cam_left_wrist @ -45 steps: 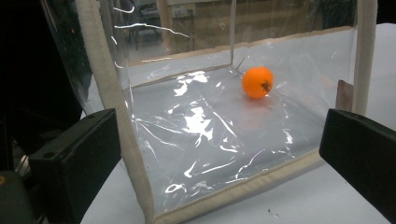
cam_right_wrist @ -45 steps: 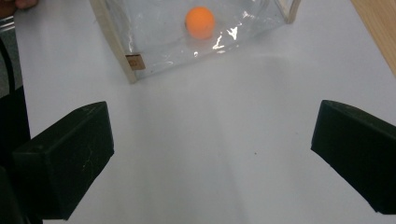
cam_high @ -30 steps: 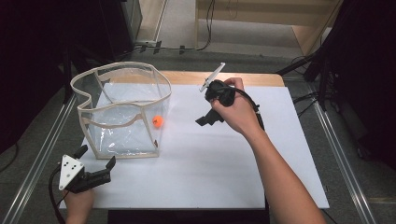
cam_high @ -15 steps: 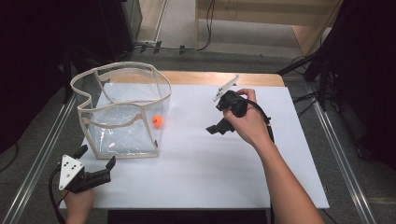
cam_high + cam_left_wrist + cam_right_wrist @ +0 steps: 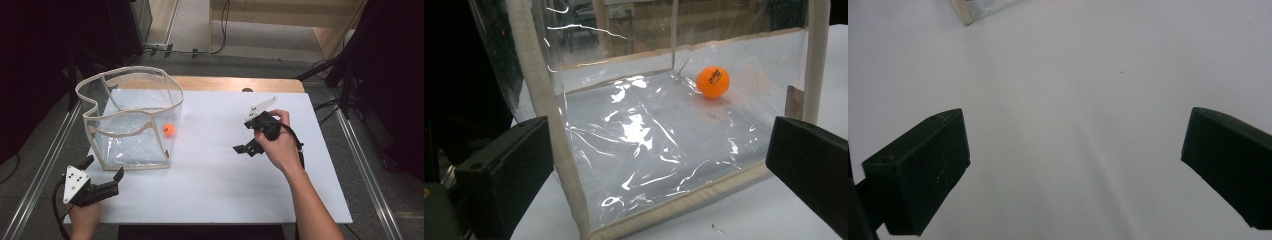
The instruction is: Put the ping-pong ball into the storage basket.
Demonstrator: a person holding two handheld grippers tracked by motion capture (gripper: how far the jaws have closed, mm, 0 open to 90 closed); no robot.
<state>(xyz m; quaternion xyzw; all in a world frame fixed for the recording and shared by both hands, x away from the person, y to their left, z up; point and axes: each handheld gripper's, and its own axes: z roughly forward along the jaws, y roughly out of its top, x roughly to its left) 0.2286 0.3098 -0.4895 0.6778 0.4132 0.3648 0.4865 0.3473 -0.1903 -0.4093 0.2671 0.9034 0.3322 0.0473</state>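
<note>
1. While both hands hold their tools over the white bench (image 5: 210,185), nothing is gripped by either one.
2. Left claw (image 5: 102,172) sits at the near left corner of the bench, jaws spread wide & empty, pointing toward the clear bag (image 5: 131,120).
3. From the left gripper view the bag's near bottom edge lies between the two black jaws, w/ a beige-trimmed corner just beside the left jaw; can't tell if either jaw touches it.
4. Clear bag stands upright on the left half of the bench, mouth open at top, soft plastic walls w/ beige trim, rim wavy.
5. Orange ball (image 5: 170,130) rests inside the bag on its floor, close to the far right corner, near the right wall. In the left gripper view the ball (image 5: 713,82) shows dark print on its side.
6. Right claw (image 5: 245,148) is over the right half of the bench, well apart from the bag, in the person's right hand (image 5: 277,145); jaws wide apart, holding nothing.
7. Right gripper view looks down on bare white bench between the jaws, w/ a bit of the bag's corner at the top left edge.
8. Grey plate on the right tool tilts up & away from the person.
</note>
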